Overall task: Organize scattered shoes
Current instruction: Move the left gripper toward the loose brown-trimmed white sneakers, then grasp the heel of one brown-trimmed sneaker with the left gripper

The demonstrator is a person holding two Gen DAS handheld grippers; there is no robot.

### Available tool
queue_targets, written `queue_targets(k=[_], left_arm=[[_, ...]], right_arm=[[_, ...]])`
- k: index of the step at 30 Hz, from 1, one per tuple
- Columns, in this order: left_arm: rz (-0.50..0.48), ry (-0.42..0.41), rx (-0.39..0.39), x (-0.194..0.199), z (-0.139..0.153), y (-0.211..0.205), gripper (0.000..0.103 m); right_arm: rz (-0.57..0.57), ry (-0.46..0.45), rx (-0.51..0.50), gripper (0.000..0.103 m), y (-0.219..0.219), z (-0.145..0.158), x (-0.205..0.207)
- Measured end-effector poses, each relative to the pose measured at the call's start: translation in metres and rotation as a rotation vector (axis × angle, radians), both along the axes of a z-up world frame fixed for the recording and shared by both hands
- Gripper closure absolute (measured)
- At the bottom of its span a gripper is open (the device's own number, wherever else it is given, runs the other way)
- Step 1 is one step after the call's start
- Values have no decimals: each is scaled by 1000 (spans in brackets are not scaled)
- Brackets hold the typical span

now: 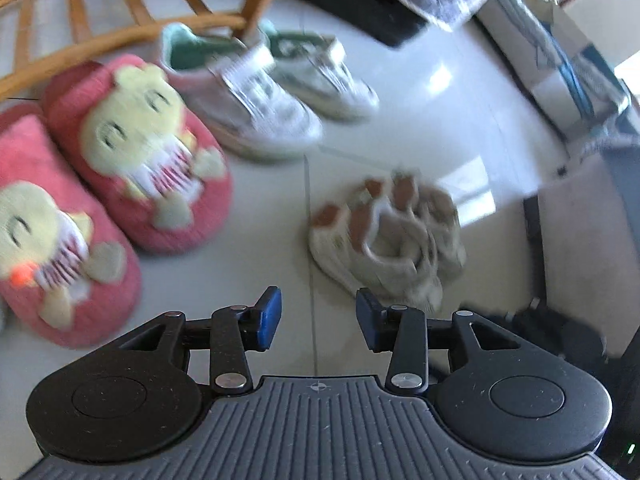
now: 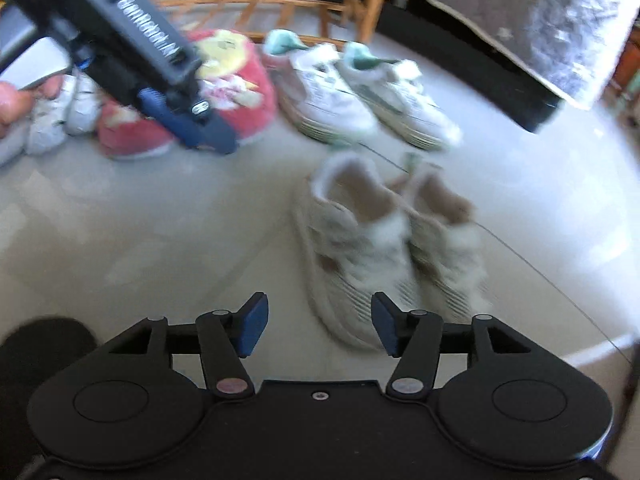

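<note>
beige shoes [image 2: 392,248]: furry-lined pair, side by side and touching on the floor, just beyond the right jaws
white sneakers [image 2: 360,92]: green-trimmed pair, upright, side by side, farther beyond
pink slippers [image 1: 120,160]: plush, cartoon faces, paired, left of the left jaws

Glossy pale tiled floor [image 1: 420,128], wooden chair frame [image 1: 120,32]; grey starred blanket [image 2: 540,20], bright glare

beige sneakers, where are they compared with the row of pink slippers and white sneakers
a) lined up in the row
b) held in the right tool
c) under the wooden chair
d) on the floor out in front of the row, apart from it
d: the beige sneakers lie together on the tiles, nearer the camera than the pink slippers and white sneakers, and neither tool grips them.
</note>
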State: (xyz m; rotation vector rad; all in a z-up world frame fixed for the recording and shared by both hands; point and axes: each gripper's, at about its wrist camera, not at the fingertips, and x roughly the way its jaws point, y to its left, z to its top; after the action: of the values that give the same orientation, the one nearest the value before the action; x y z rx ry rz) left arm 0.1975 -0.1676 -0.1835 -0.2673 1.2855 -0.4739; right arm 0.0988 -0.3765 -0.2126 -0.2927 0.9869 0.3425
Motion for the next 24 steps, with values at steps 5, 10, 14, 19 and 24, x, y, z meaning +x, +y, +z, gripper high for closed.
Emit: queue_targets(k=[5, 10, 14, 19, 24], left_arm=[[-29, 50, 30, -2, 5, -15, 56], [-20, -17, 71, 15, 14, -28, 55], [30, -38, 48, 30, 7, -38, 54], [50, -38, 67, 43, -11, -54, 54], [77, 18, 67, 45, -33, -58, 54]], right_arm=[[-65, -7, 10, 36, -17, -6, 2], [-95, -37, 23, 35, -29, -6, 8], [-146, -40, 46, 35, -46, -5, 15], [-195, -45, 22, 35, -68, -9, 25], [-214, -8, 66, 35, -82, -12, 30]])
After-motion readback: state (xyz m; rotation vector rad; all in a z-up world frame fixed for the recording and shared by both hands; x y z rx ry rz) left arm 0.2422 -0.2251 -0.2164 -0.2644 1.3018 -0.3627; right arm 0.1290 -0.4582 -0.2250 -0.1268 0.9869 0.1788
